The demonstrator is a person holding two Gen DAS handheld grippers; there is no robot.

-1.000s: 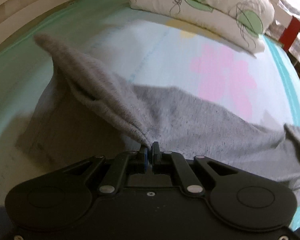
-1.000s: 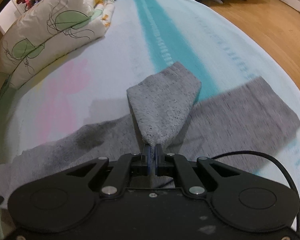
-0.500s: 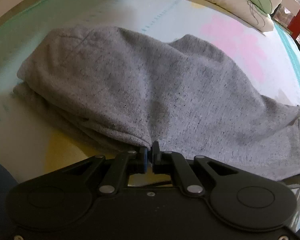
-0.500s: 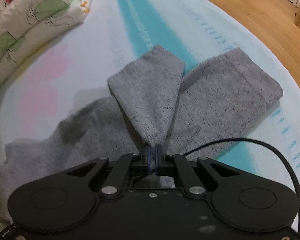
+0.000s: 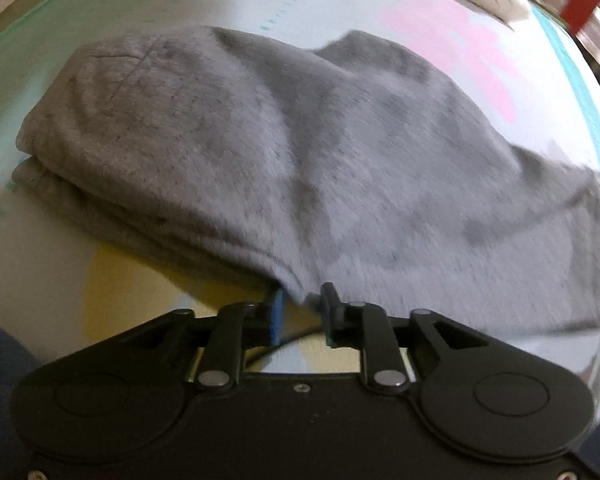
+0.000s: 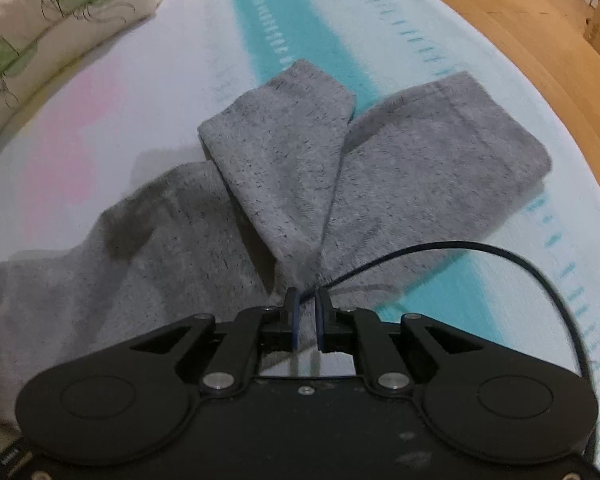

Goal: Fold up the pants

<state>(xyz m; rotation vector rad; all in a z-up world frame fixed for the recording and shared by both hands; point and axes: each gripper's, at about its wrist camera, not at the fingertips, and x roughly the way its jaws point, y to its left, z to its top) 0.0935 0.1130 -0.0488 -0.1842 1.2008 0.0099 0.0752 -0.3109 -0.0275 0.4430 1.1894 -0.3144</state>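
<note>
Lengthwise fold landing: left gripper point(image 5: 300, 306) opening, pants point(image 5: 300, 152) corner slipping free; right gripper point(image 6: 307, 306) opening, cloth between pads. Next, likely: withdrawing, smoothing.

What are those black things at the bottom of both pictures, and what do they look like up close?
They are hand-held tongs. The left tongs and right tongs look alike: a wide matte black body with two round raised discs, silver rivets on hinged black link arms, and two short fingers lined with blue pads. A thin dark cable loops beside the right one.
</note>
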